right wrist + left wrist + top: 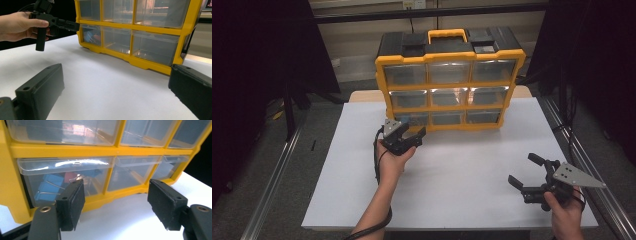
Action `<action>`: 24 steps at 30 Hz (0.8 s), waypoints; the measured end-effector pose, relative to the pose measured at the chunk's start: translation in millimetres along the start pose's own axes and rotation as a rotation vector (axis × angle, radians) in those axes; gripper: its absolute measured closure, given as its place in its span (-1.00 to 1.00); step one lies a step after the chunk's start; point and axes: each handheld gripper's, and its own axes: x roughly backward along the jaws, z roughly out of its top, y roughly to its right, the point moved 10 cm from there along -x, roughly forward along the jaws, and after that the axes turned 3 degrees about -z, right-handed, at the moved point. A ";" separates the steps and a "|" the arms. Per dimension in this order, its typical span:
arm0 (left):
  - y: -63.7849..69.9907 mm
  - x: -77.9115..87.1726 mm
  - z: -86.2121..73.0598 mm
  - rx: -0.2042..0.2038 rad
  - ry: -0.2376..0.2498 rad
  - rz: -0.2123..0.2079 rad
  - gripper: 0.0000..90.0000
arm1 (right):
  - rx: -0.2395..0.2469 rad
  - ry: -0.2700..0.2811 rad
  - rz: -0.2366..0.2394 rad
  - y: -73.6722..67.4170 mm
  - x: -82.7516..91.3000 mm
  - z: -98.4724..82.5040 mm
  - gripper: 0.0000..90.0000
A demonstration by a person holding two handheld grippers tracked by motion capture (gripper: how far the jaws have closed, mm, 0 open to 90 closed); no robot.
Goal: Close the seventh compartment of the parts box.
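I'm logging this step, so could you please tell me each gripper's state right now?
Left gripper: open, holding nothing, in front of the organizer's bottom-left drawer.
Right gripper: open, holding nothing.

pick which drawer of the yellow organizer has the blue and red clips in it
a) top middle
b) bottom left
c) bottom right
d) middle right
b: in the left gripper view the blue and red clips lie behind the clear front of the bottom left drawer of the yellow organizer, right ahead of the open left gripper.
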 end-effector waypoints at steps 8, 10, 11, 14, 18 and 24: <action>4.9 9.9 -2.9 -0.006 0.009 -0.028 -0.51 | 0.002 0.000 0.003 -0.6 -0.4 0.1 -1.00; 7.0 11.9 -3.4 -0.003 0.016 -0.037 -0.54 | 0.002 0.000 0.001 -0.4 -0.3 0.1 -1.00; 8.4 11.9 -3.3 0.005 0.024 -0.041 -0.56 | 0.001 0.000 0.001 -0.4 -0.3 0.0 -1.00; 9.0 16.2 -7.1 -0.038 -0.007 -0.061 -0.64 | 0.001 0.000 0.001 -0.2 -0.3 0.0 -1.00; 10.4 19.2 -8.6 -0.056 -0.004 -0.073 -0.70 | 0.001 0.000 0.000 0.0 -0.1 0.0 -1.00; 16.6 24.7 -9.8 -0.067 0.020 -0.113 -0.79 | 0.001 0.003 0.000 0.1 -0.1 0.3 -1.00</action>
